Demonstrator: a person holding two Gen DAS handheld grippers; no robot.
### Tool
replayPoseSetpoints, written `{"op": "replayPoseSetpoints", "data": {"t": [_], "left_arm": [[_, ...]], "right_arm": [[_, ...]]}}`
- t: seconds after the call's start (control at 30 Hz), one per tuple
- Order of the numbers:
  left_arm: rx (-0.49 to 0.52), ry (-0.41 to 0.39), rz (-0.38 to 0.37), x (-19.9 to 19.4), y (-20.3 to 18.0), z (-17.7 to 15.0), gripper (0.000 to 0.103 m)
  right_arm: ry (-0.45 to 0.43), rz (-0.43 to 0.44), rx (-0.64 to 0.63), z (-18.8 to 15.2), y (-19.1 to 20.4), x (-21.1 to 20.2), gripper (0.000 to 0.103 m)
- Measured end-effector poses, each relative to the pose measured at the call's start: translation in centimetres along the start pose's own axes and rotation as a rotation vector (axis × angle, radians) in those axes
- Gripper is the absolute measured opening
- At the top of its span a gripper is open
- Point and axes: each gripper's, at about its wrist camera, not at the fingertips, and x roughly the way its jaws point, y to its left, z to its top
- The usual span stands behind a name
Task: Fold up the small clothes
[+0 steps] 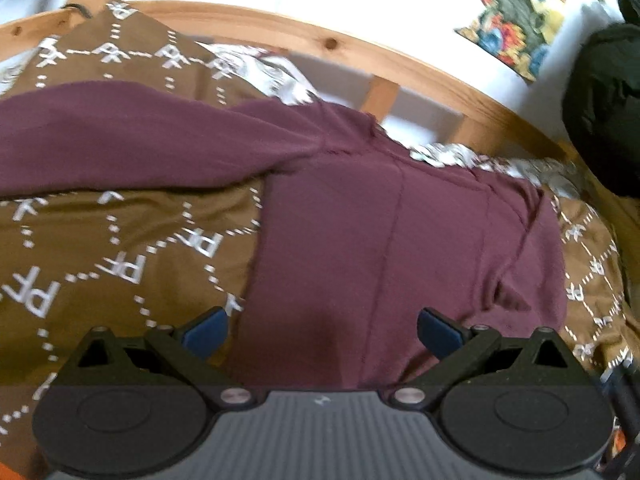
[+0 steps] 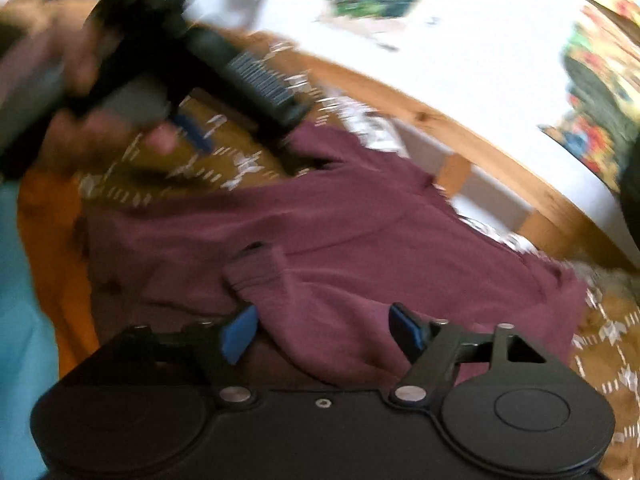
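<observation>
A maroon sweatshirt (image 1: 360, 220) lies spread on a brown patterned bedspread (image 1: 100, 260). One sleeve (image 1: 120, 140) stretches to the left in the left wrist view. My left gripper (image 1: 322, 330) is open and empty, hovering over the garment's near edge. In the right wrist view the sweatshirt (image 2: 360, 240) fills the middle, with a ribbed cuff (image 2: 252, 268) folded onto the body. My right gripper (image 2: 324, 330) is open, its blue pads either side of the sleeve fabric. The left gripper (image 2: 192, 80), blurred, shows in the hand at the upper left.
A wooden bed frame (image 1: 400, 64) runs along the far edge of the bedspread, against a white wall. A colourful picture (image 1: 516, 20) hangs on the wall. A dark bundle (image 1: 604, 112) sits at the far right. Orange fabric (image 2: 48, 240) lies at the left.
</observation>
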Motion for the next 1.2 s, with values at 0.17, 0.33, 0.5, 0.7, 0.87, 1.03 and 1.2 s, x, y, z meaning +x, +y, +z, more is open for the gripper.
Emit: {"op": "replayPoseSetpoints", "data": {"t": [0.17,0.33,0.5,0.7,0.87,1.03,1.2], "left_arm": [[0.131,0.090,-0.020,1.4,-2.1,-1.3,0.102],[0.364,0.150,0.097,2.4,-4.9,-3.4,0.102],[0.428,0.210,0.115,3.0,-6.1,-4.9,0.102],[0.470,0.214,0.135,3.3,-6.5,-5.6,0.102],[0.457,0.225,0.132,3.4,-6.3,-5.7,0.102],[0.446,0.238,0.125,3.2,-6.5,-6.2,0.102],[0.488,0.226,0.135,3.2,-7.1,-6.7,0.102]], "right_arm": [[-0.031,-0.117,0.307,-0.5,-6.1,-1.2,0.089],[0.037,-0.303,0.475,-2.3,-11.3,0.0,0.089],[0.087,-0.377,0.590,-4.4,-16.2,3.0,0.075],[0.058,-0.388,0.703,-6.7,-20.7,5.7,0.070],[0.045,-0.357,0.665,-6.7,-21.5,7.0,0.060],[0.047,-0.344,0.712,-6.7,-22.3,7.2,0.011],[0.047,-0.374,0.726,-6.7,-22.7,6.9,0.012]]}}
